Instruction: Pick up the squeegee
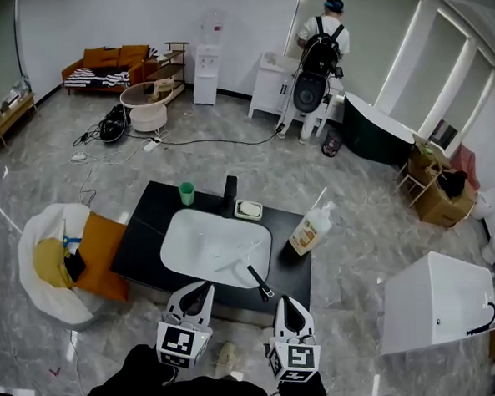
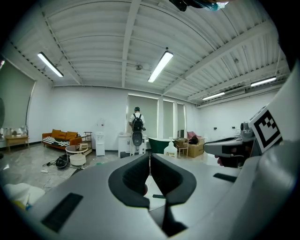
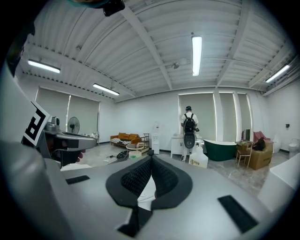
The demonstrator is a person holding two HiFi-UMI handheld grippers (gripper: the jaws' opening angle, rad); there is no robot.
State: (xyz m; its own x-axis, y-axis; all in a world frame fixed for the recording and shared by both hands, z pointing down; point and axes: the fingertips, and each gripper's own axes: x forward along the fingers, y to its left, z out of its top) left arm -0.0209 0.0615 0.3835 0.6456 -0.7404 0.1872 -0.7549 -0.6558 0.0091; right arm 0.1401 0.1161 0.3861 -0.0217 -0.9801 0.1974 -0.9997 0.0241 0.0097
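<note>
Black squeegee (image 1: 260, 282) just ahead of R gripper (image 1: 288, 301)

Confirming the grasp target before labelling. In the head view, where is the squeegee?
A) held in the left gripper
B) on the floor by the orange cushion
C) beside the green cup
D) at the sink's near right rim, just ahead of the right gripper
D: the squeegee lies with its black handle across the near right rim of the sink, just ahead of the right gripper, whose jaws are shut and empty.
</note>
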